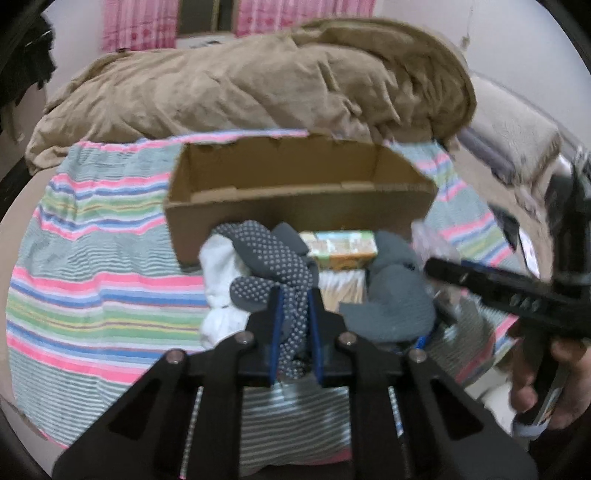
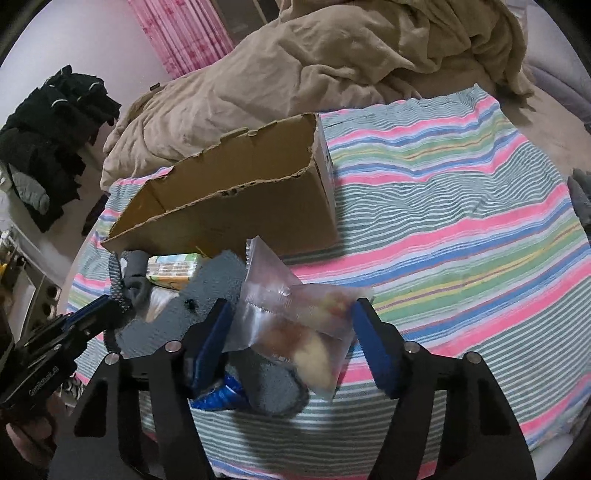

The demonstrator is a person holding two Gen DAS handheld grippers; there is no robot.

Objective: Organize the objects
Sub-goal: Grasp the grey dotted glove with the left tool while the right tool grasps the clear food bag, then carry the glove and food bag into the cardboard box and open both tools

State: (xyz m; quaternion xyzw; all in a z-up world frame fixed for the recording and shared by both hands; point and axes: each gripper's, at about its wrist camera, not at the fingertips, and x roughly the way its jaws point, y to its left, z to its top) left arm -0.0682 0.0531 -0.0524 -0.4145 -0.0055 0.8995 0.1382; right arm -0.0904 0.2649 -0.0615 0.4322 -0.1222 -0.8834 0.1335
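An open cardboard box (image 1: 295,199) (image 2: 236,206) stands on a striped towel (image 1: 103,280) (image 2: 461,229). In front of it lies a pile: a grey dotted sock (image 1: 273,266), a white cloth (image 1: 221,280), a small printed carton (image 1: 338,247) (image 2: 173,271), grey cloths (image 1: 395,295) (image 2: 214,291) and a clear plastic bag (image 2: 295,317). My left gripper (image 1: 294,295) is shut on the dotted sock. My right gripper (image 2: 291,314) is open, its fingers on either side of the clear bag.
A tan blanket (image 1: 258,81) (image 2: 332,59) is heaped behind the box. Dark clothes (image 2: 55,129) hang at the left in the right wrist view. Pink curtains (image 2: 181,33) hang at the back. The towel stretches out to the right of the box.
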